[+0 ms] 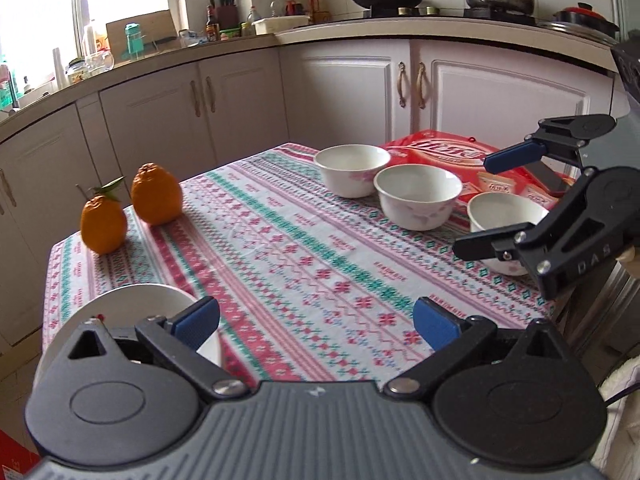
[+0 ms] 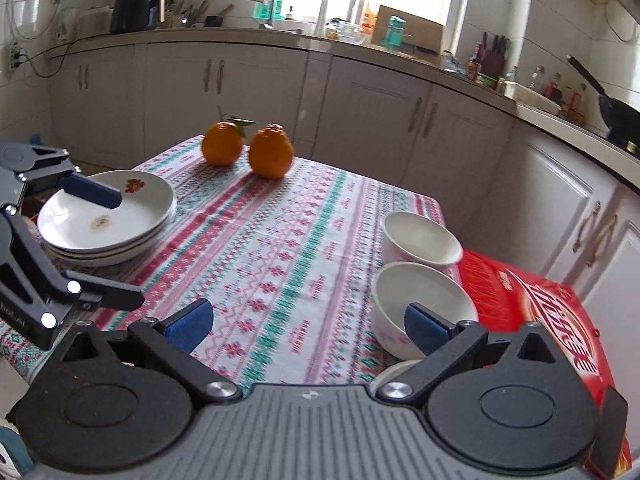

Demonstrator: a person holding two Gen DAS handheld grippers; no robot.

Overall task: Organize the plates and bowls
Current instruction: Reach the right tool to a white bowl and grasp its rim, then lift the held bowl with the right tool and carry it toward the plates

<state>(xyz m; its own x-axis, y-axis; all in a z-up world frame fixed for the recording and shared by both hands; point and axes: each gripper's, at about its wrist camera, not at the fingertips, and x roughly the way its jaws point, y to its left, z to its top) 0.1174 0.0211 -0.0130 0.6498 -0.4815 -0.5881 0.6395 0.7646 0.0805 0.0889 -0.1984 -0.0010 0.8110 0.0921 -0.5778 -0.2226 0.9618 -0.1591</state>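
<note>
A small surface covered by a patterned tablecloth [image 2: 280, 240] carries a stack of white plates [image 2: 108, 216] at one side edge and white bowls at the opposite side edge.

The left tool [image 1: 316, 320] hangs over the near edge with its blue pads wide apart and nothing between them; the plate stack sits just beside its left pad. The right tool [image 2: 308, 320] is likewise spread wide and empty, with the nearest bowl [image 2: 420, 300] right behind its right pad.

The left wrist view shows three bowls [image 1: 416, 196] in a row along that edge; the right wrist view shows two clearly and only a sliver of a third. The plates' full stack appears only in the right wrist view.

Two oranges [image 2: 248, 150] stand near the far edge. A red package [image 2: 532, 320] lies beside the bowls, overhanging the surface edge. Each tool reaches into the other's view above its own crockery.
</note>
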